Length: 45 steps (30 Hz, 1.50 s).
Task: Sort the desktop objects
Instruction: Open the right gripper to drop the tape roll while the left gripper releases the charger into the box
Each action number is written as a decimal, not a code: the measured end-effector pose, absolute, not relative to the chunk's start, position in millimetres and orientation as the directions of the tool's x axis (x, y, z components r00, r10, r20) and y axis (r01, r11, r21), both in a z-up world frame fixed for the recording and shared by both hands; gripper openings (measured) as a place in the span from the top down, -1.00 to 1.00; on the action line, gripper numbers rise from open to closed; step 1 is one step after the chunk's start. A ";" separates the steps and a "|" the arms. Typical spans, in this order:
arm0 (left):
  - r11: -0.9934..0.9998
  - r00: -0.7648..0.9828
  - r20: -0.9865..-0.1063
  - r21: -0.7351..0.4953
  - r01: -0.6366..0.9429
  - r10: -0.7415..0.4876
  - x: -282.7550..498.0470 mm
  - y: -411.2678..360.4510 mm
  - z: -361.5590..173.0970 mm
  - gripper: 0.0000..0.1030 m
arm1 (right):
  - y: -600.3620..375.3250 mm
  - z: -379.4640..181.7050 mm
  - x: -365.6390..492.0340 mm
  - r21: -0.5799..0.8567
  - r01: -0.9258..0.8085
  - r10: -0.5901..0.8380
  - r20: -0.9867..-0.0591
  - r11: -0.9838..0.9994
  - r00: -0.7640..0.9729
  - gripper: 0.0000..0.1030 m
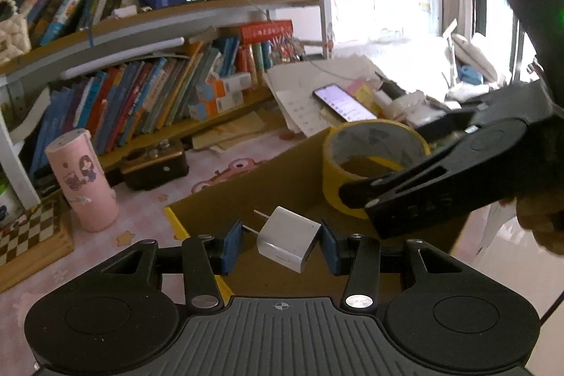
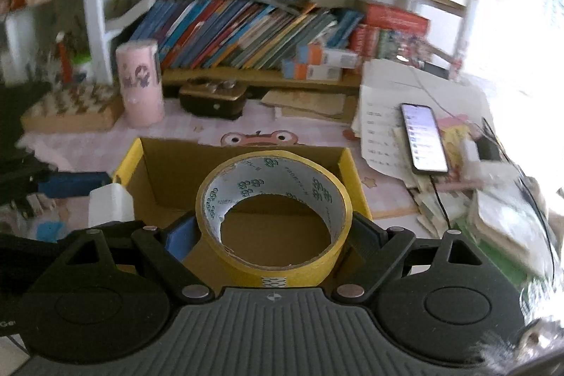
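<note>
Left wrist view: the left hand-held gripper (image 1: 281, 249) is clamped on a white plug adapter (image 1: 289, 239), its blue pads pressing both sides, the two metal prongs pointing toward the left of the frame. It hangs tilted downward at frame centre, over an open cardboard box (image 1: 282, 178) with yellow edges on the pink counter (image 1: 141, 214). In the right wrist view, the right hand-held gripper (image 2: 273, 236) grips a yellow tape roll (image 2: 275, 210) with printed white lining, held over the same box at lower centre. A pink cylinder (image 2: 141, 83) stands upper left; a lit phone (image 2: 423, 136) lies right.
</note>
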<state>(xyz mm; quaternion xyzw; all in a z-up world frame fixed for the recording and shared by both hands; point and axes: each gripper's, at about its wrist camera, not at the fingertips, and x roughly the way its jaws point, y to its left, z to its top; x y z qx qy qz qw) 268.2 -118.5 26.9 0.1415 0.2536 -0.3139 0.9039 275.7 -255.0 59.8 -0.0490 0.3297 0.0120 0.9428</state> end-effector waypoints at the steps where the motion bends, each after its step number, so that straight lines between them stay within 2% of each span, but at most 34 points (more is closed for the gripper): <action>1: 0.760 0.671 -0.555 0.102 0.642 -0.492 270.8 -121.4 24.7 0.12 | -254.8 57.5 282.1 -0.103 -0.079 -0.004 -0.632 0.992 0.775 -0.70; 10: 0.726 0.630 -0.639 0.157 0.669 -0.442 287.3 -147.1 1.3 0.12 | -252.2 31.8 327.3 -0.279 -0.343 0.046 -0.713 0.897 0.700 -0.70; 18: 0.717 0.601 -0.702 0.186 0.672 -0.382 295.9 -154.6 -13.8 0.12 | -243.3 -0.2 351.0 -0.331 -0.521 0.057 -0.802 0.787 0.595 -0.70; 24: 0.698 0.603 -0.709 0.220 0.682 -0.366 293.1 -158.3 -18.1 0.11 | -232.9 -19.8 361.9 -0.341 -0.595 0.036 -0.847 0.727 0.530 -0.70; 31: 0.693 0.606 -0.706 0.227 0.684 -0.366 289.8 -157.6 -17.5 0.11 | -232.7 -28.2 366.0 -0.327 -0.601 0.029 -0.863 0.729 0.505 -0.70; 34: 0.714 0.625 -0.685 0.218 0.666 -0.374 288.6 -153.1 -14.0 0.04 | -233.6 -28.1 366.1 -0.334 -0.595 0.019 -0.861 0.731 0.508 -0.70; 36: 0.733 0.647 -0.660 0.209 0.647 -0.383 287.7 -148.9 -9.3 -0.16 | -234.1 -26.4 363.9 -0.348 -0.587 0.009 -0.855 0.731 0.518 -0.72; 45: 0.766 0.711 -0.570 0.206 0.609 -0.412 272.4 -131.9 14.7 -0.36 | -248.8 17.2 357.9 -0.332 -0.461 0.037 -0.778 0.823 0.627 -0.74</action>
